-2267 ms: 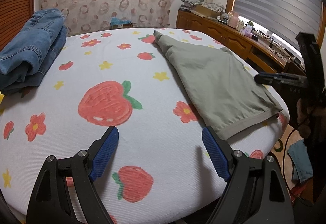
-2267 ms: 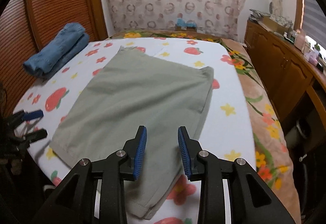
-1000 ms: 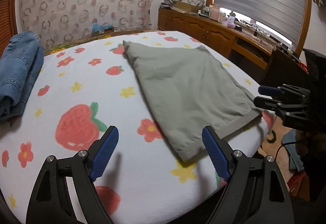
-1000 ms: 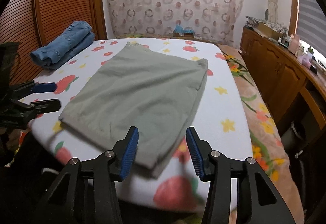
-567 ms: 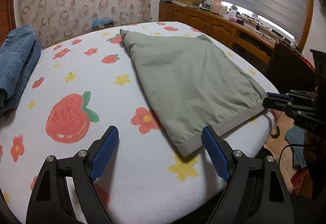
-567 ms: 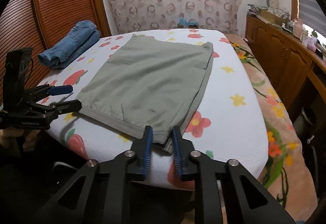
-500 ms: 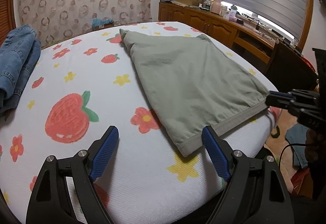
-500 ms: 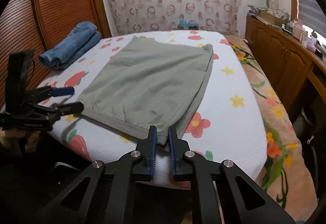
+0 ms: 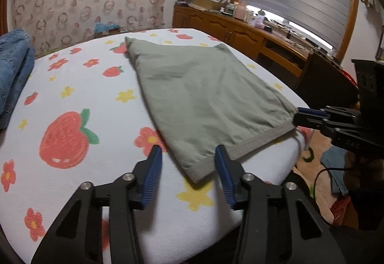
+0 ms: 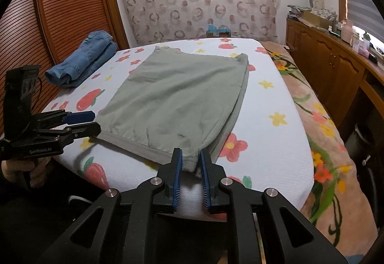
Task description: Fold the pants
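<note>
Grey-green pants [image 9: 204, 96] lie flat on the strawberry-print bed [image 9: 72, 96], banded edge nearest me. My left gripper [image 9: 188, 168] straddles that edge's left corner. Its jaws are closing, and the blue pads stand clear of the cloth on both sides. From the right wrist view the left gripper [image 10: 90, 122] sits at the pants' [image 10: 177, 100] near-left corner. My right gripper [image 10: 190, 168] holds the near-right corner, which is bunched between its pads while the jaws ease slightly apart. In the left wrist view the right gripper [image 9: 300, 116] meets that same corner at the bed's edge.
Folded blue jeans [image 10: 84, 60] rest at the bed's far left, also seen as jeans [image 9: 12, 72]. A wooden cabinet [image 10: 336, 67] with clutter runs along the right wall. A slatted wooden door [image 10: 67, 12] stands left. A hand [image 10: 24, 168] grips the left tool.
The left jaws have narrowed around the near-left corner. The right jaws closed on the near-right corner, then parted a little. Both grippers have drawn up to the pants' near edge.
</note>
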A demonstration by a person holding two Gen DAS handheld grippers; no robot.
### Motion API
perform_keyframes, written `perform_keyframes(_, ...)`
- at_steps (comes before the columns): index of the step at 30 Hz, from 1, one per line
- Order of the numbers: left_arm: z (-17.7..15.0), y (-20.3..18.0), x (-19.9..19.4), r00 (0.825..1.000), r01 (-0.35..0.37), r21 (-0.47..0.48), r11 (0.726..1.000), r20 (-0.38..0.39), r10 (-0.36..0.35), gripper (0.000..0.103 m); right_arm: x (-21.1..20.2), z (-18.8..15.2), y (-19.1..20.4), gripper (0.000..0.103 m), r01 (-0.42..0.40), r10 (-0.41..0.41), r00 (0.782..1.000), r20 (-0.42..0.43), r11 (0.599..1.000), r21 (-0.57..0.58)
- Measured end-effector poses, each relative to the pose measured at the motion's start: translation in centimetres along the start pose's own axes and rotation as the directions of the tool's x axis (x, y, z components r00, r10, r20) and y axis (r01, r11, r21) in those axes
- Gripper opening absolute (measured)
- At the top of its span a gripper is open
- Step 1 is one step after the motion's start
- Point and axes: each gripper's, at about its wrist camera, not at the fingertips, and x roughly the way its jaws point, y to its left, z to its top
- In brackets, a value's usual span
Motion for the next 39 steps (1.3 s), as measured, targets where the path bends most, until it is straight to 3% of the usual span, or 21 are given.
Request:
perform_keyframes(12, -0.1, -0.5, 0.3, 1.000, -0.024, -0.002, 1.000, -0.005, 0.024, 0.047, 0.5, -0.1, 0.2, 0.029, -0.007, 0.007, 1.000, -0.008, 1.000, 0.005)
perform_keyframes(15, -0.1, -0.7, 0.3, 1.000, 0.020, -0.001, 1.000, -0.001, -0.020, 0.026, 0.5, -0.2, 0.1, 0.030, -0.007, 0.007, 1.000, -0.009, 1.000, 0.006)
perform_keyframes(17, 0.1, -1.2, 0.0, 1.000, -0.007, 0.022, 1.000, 0.010, 0.006, 0.016, 0.6, -0.2, 0.0, 0.030, -0.005, 0.006, 1.000, -0.012, 1.000, 0.008)
perform_keyframes(30, 0.2, -0.6, 0.0, 1.000, 0.006, -0.003, 1.000, 0.007, -0.006, 0.015, 1.2, -0.1, -0.2, 0.032, 0.015, -0.014, 1.000, -0.027, 0.999, 0.039)
perform_keyframes(34, 0.2, -0.6, 0.0, 1.000, 0.007, -0.004, 1.000, 0.007, -0.007, 0.015, 1.2, 0.0, -0.1, 0.041, 0.042, -0.042, 0.999, -0.025, 0.998, 0.036)
perform_keyframes(39, 0.1, -0.6, 0.1, 1.000, 0.007, -0.004, 1.000, 0.006, -0.007, 0.015, 1.4, 0.1, -0.2, 0.042, 0.051, -0.050, 0.998, -0.025, 0.998, 0.039)
